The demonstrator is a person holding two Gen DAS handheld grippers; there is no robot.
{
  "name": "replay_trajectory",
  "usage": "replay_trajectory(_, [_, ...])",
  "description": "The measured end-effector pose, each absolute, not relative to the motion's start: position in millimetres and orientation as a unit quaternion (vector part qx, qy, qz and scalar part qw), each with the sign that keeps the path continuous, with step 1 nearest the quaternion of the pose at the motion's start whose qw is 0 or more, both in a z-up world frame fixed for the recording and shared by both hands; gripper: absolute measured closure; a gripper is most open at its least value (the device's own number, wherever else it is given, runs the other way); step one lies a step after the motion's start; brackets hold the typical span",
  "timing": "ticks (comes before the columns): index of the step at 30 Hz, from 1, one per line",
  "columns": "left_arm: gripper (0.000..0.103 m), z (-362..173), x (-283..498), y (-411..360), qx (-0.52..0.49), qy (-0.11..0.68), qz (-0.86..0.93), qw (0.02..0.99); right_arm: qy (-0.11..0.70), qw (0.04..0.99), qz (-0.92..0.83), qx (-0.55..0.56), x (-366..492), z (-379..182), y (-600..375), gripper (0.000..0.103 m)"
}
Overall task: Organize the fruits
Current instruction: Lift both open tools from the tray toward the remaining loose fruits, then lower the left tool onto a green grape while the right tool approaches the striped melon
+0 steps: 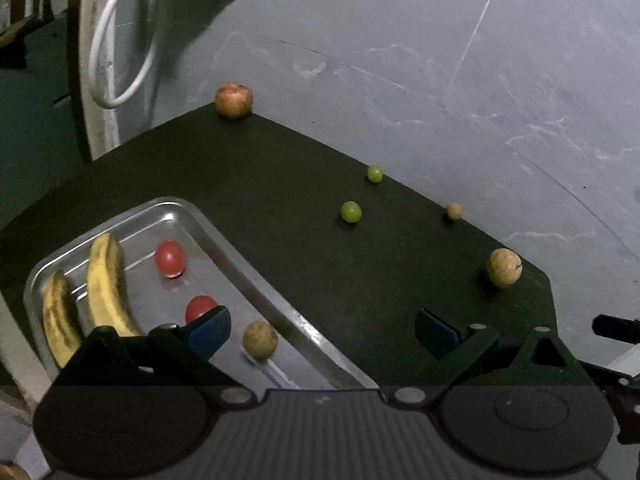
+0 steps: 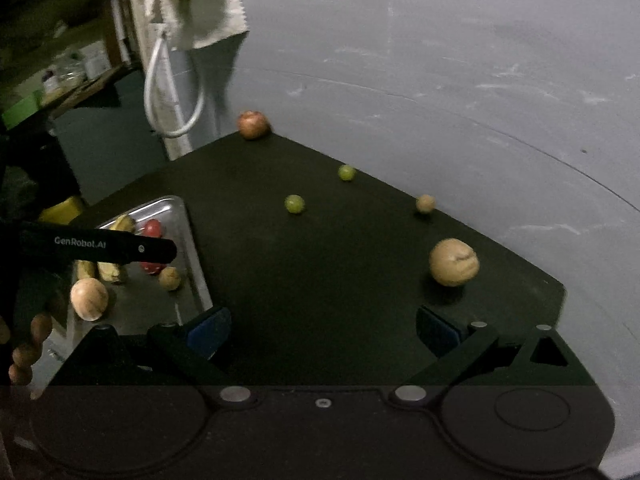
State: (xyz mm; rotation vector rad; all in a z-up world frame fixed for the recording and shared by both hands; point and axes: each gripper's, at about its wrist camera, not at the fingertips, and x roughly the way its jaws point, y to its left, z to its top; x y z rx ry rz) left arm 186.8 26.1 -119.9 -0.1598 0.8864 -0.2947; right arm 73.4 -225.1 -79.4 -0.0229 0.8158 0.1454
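Above: dark flat surface with fruit and a shiny rectangular metal tray.
Both tools, left and right, gape wide and empty; two yellow bananas lie in the tray, two small green grapes on the surface.

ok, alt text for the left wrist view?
Open left gripper hovers over a dark table, its left finger above a metal tray holding two bananas, two red tomatoes and a small tan fruit. Loose on the table: two green grapes, an apple, two tan fruits.
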Motion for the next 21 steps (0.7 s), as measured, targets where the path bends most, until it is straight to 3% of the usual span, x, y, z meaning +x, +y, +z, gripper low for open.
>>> replay_trajectory(13, [0.002, -119.1, 197.1, -4.5, -0.063, 0.414, -0.176, 0.891, 0.388, 0.922, 0.001, -0.010, 47.9, -69.4, -246.9, 0.003])
replay_trajectory(21, [0.002, -112.6, 214.7, -23.2, -0.046, 0.408, -0.158, 0.898, 0.370, 0.929, -0.001, -0.008, 85.7, -74.1, -272.3, 0.003])
